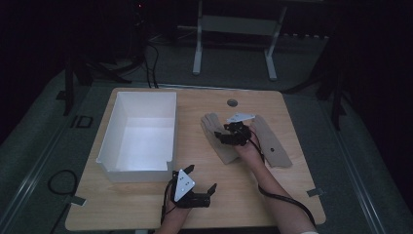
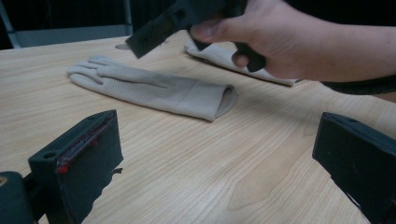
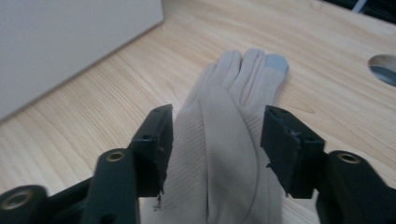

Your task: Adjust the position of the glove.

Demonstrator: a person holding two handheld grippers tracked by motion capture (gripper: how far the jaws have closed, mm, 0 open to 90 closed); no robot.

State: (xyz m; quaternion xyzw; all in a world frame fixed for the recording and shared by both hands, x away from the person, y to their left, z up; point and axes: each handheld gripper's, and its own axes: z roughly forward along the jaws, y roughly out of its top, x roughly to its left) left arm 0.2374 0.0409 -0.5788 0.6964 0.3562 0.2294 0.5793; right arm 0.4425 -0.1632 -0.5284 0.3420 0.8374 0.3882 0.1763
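1. Left gripper [image 1: 200, 181]: near front edge of the wooden table [image 1: 243, 204], a little left of centre, just in front of the box's near wall. Jaws spread wide, nothing between them. In the left gripper view its own jaws stand far apart over bare wood.
2. White box [image 1: 111, 165]: open-topped, rectangular, on the left half of the table, long side running from near the front edge toward the back edge. Inside looks bare.
3. Right gripper [image 1: 225, 131]: right of centre, over the left glove, held by the right hand [image 1: 249, 148]. Grey three-cornered plate on top. Cable trails back along the forearm toward the front right corner.
4. Right gripper jaw state: moderately wide, not closed on anything. In the right gripper view the jaws straddle the left glove [image 3: 233, 154], one on each side of the palm; whether the pads touch the fabric, cannot tell.
5. Left glove: beige knit, flat on the wood, fingers pointing toward the back edge, cuff toward the front. One fingertip carries a grey patch [image 3: 276, 63].
6. Right glove [image 1: 272, 144]: same beige, flat, just right of the hand, near the right edge. Two gloves lie apart.
7. Round grommet [image 1: 232, 103]: in the table top near the back edge, beyond the gloves.
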